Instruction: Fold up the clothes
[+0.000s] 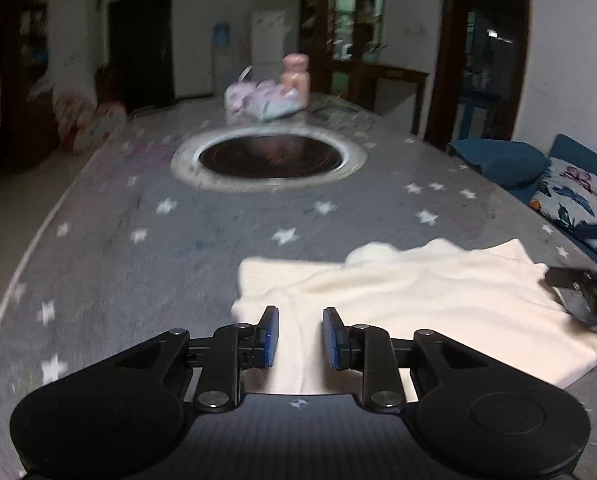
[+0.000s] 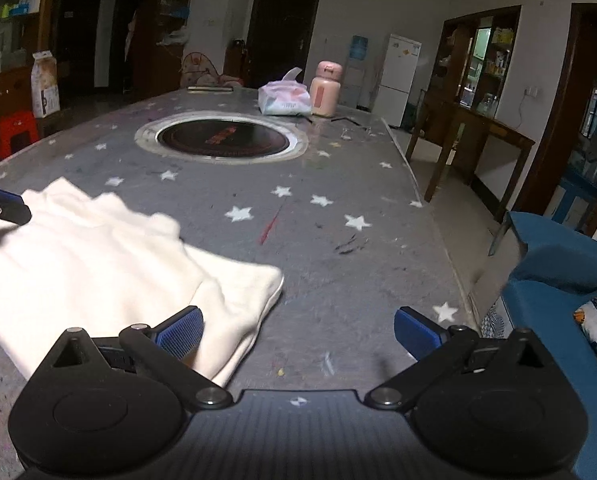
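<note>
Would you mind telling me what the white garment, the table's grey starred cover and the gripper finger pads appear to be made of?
White garment: likely soft knit or fleece, matte; thick rounded folds, fuzzy edges.
Starred cover: probably wipeable vinyl or oilcloth, slightly glossy; lies flat, shows a faint sheen and scuff marks.
Finger pads: blue, seemingly rubber or textured plastic; a fine ribbed grid shows on the right gripper.

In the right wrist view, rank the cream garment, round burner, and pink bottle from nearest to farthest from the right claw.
1. Cream garment: beside the right claw, lower left.
2. Round burner: mid-table, centre.
3. Pink bottle: far end, right of the tissue pack.
</note>
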Available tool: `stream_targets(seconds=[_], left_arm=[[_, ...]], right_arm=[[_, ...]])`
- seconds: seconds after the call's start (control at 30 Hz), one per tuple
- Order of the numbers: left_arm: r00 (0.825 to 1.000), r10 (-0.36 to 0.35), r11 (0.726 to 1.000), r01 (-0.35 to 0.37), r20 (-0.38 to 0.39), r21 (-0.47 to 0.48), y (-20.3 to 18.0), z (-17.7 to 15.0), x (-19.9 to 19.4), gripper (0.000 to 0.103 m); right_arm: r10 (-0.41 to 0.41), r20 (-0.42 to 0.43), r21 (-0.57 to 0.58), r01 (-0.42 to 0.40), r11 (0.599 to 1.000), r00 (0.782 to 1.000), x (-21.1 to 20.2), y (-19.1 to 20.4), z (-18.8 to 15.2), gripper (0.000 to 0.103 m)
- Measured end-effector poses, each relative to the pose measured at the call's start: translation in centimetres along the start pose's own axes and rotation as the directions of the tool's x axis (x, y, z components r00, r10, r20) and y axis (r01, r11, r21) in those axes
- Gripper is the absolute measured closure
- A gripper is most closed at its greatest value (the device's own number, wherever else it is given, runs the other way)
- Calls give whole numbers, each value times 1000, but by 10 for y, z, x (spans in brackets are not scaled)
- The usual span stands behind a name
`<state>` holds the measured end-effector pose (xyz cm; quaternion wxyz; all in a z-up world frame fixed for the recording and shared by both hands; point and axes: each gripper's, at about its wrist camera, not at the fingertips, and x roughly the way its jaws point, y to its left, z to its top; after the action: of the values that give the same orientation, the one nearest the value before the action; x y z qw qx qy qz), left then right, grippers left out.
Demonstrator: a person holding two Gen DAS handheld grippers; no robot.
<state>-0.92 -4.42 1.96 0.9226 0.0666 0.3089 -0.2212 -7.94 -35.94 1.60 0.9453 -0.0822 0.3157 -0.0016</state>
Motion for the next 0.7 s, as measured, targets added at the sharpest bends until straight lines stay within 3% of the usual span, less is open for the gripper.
stream_targets(seconds=[0.2,0.4,0.7], left_arm=[[999,37,999,-37,-37,23,3,1,19,75],[998,57,998,-56,-37,36,5,3,16,73],[1000,-30,998,29,8,57,-20,-3,-22,59]], right_arm=[[34,-16,20,-33,999,999,15,-3,7,0],[8,-35,2,-8,1000,999,21,-1,5,0],[143,33,-93,-140,986,989,-6,41,15,0]])
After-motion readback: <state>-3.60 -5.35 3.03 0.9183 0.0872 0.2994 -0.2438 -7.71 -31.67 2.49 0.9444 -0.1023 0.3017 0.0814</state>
